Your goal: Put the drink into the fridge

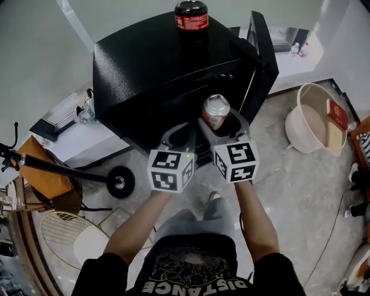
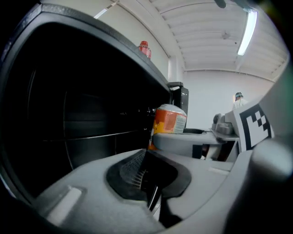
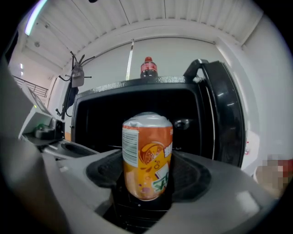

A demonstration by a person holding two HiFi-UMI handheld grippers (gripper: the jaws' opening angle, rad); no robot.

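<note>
An orange soda can (image 1: 215, 111) stands upright between the jaws of my right gripper (image 1: 218, 123), which is shut on it. In the right gripper view the can (image 3: 147, 155) is held just in front of the black mini fridge (image 3: 105, 116), whose interior is dark; its door (image 3: 224, 123) is swung open to the right. My left gripper (image 1: 180, 134) hovers beside the right one, near the fridge (image 1: 150, 63) front, jaws together and empty (image 2: 146, 172). From the left gripper view the can (image 2: 170, 119) shows to the right. A cola bottle (image 1: 191, 17) stands on the fridge top.
The open door (image 1: 263, 58) juts out at the right of the fridge. A white basin (image 1: 309, 118) holding a box sits on the floor to the right. A wheeled stand (image 1: 120, 181) and a wire rack (image 1: 63, 231) lie at the left.
</note>
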